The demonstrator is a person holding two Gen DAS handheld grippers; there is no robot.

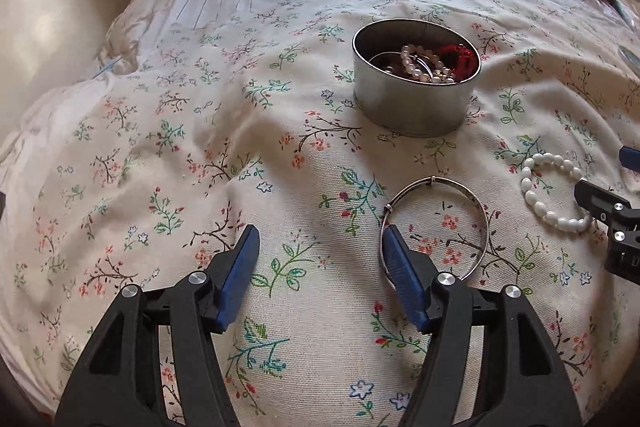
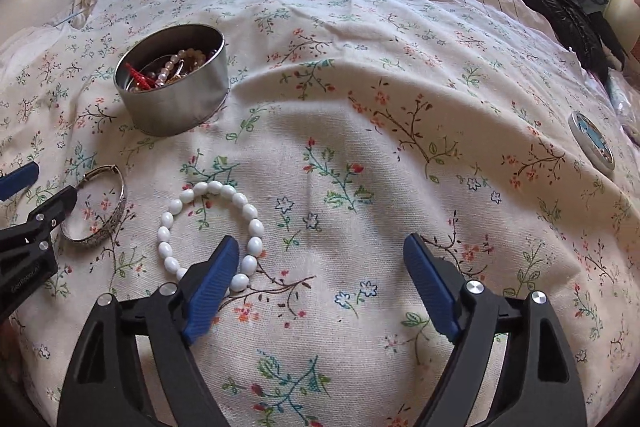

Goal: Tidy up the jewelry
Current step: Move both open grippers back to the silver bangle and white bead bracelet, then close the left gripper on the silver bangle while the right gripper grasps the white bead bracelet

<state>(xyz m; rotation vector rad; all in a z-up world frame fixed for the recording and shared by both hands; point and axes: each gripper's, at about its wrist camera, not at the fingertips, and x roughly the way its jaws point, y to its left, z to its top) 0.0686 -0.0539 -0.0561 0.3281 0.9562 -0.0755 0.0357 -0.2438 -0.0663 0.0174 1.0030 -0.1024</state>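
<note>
From the left wrist, the left gripper (image 1: 318, 253) hangs wide open and empty over the floral cloth (image 1: 168, 155); its right finger tip sits at the rim of the silver bangle (image 1: 436, 227), with the tin (image 1: 414, 95) of jewelry well beyond; the bead bracelet (image 1: 556, 191) lies to the right, beside the other gripper's tip.

From the right wrist, the right gripper (image 2: 320, 267) is likewise wide open, holding nothing; its left finger overlaps the bead bracelet; only this view shows a small round lid (image 2: 592, 145) (probably the tin's) far right.

Judging by this, the pickup is in hand; next, close on a piece and carry it to the tin.
</note>
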